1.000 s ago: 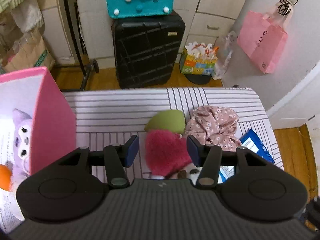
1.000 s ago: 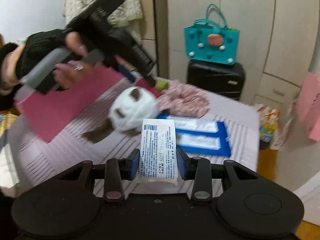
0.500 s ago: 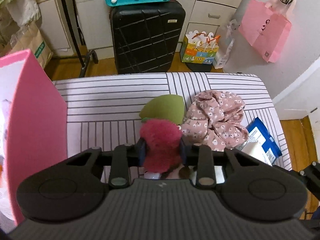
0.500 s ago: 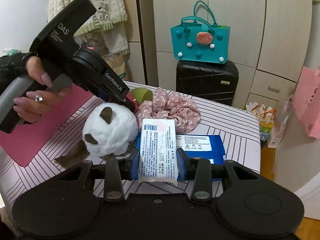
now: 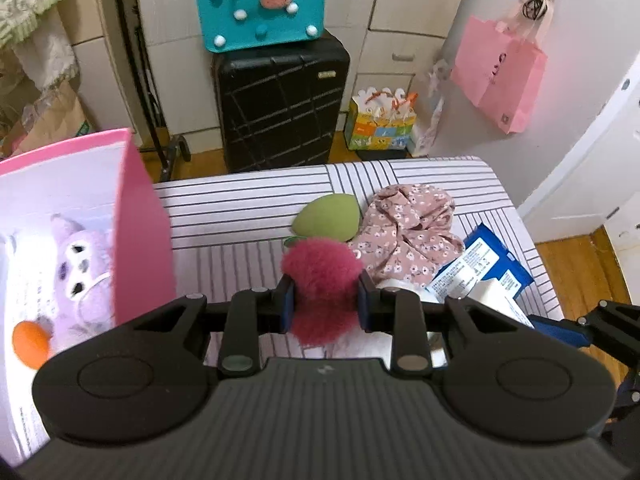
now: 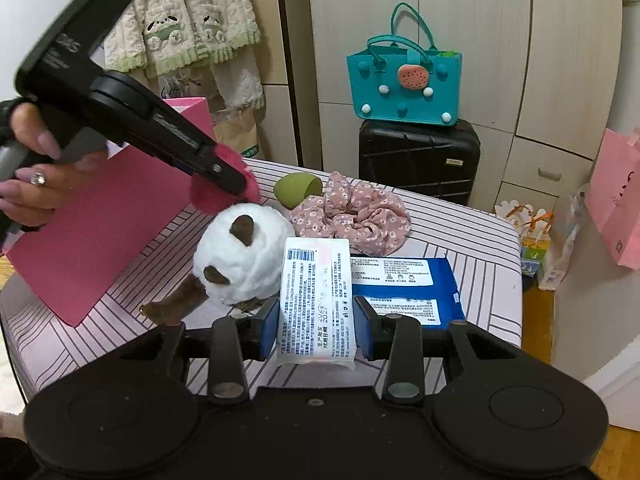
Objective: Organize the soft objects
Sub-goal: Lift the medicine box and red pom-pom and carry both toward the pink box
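Left wrist: left gripper (image 5: 323,300) clenches one red pompom (image 5: 322,278); right gripper (image 6: 315,320) grasps one tissue pack (image 6: 314,300).

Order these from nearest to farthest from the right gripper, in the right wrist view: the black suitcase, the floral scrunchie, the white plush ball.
1. White plush ball: just ahead-left of the right gripper.
2. Floral scrunchie: mid-table, beyond it.
3. Black suitcase: on the floor behind the table.

On the surface (image 6: 480,240), the scrunchie (image 6: 360,216) is the landmark: sponge (image 6: 298,186) to its left, plush ball (image 6: 240,256) before it, wipe packs (image 6: 404,284) nearer, open box (image 6: 100,220) far left.
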Demonstrator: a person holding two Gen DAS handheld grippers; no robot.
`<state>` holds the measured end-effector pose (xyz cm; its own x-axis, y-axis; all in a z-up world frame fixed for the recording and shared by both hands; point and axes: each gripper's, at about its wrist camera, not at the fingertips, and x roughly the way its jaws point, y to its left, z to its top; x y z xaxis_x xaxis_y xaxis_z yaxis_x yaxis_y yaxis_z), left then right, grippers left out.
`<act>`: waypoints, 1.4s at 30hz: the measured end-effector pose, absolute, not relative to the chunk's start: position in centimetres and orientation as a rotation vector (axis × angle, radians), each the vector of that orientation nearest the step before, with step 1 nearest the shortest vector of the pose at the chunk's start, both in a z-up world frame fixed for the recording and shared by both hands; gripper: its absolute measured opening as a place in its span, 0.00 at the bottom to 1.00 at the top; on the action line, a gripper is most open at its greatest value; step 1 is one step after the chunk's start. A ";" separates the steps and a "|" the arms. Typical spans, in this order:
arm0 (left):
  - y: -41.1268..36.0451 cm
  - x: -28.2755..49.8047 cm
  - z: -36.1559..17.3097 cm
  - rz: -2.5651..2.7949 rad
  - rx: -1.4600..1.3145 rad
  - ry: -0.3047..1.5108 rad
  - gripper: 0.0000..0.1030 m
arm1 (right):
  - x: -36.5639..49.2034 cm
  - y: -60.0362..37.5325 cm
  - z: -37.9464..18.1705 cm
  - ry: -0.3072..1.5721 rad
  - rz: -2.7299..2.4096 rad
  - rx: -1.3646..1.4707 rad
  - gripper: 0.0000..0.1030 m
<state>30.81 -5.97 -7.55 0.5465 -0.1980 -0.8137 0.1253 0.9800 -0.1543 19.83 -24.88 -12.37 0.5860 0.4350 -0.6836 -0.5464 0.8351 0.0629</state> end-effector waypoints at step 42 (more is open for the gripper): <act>3.6 12.4 -0.5 -0.291 -0.114 1.032 0.28 | 10.7 -17.4 -7.0 1.035 0.847 -0.168 0.43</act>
